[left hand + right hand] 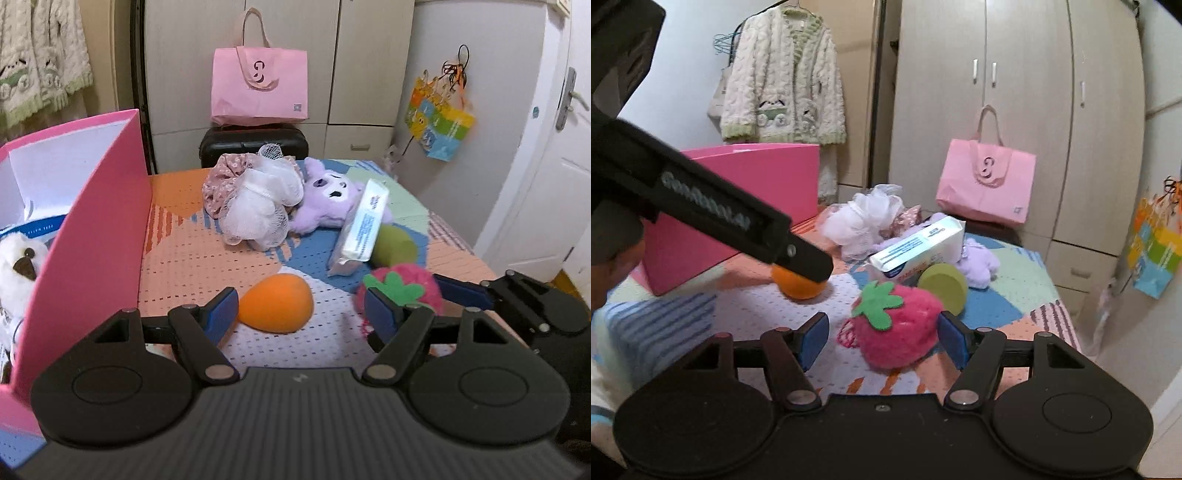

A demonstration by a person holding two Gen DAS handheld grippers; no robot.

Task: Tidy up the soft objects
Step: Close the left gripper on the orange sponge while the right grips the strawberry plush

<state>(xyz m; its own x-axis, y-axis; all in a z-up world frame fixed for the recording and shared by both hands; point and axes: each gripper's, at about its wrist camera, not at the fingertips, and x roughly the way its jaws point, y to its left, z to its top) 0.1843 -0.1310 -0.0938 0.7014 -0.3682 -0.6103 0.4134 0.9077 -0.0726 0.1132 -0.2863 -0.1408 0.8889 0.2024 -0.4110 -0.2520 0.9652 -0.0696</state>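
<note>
Surface (left wrist view): a patterned cloth [184, 258] in orange, blue and white is spread over the table, with wardrobe doors behind it.
Box: a pink box [92, 229] is stood at the left edge; a white plush [14, 273] is seen inside it.
Left gripper [301, 314]: the jaws are held apart; the orange sponge [275, 304] lies on the cloth between them, beside the left pad, with no pad pressed on it.
Pile: a white mesh pouf [258, 206], a purple plush [328, 199] and a white packet [364, 225] are heaped behind.

Surface (right wrist view): the same cloth is seen, with a pink bag [986, 184] behind.
Right gripper [881, 339]: the jaws are held apart around the strawberry plush [897, 328]; the right pad is at its side, the left pad is clear of it.
Green sponge [943, 286]: set just behind the strawberry plush.
</note>
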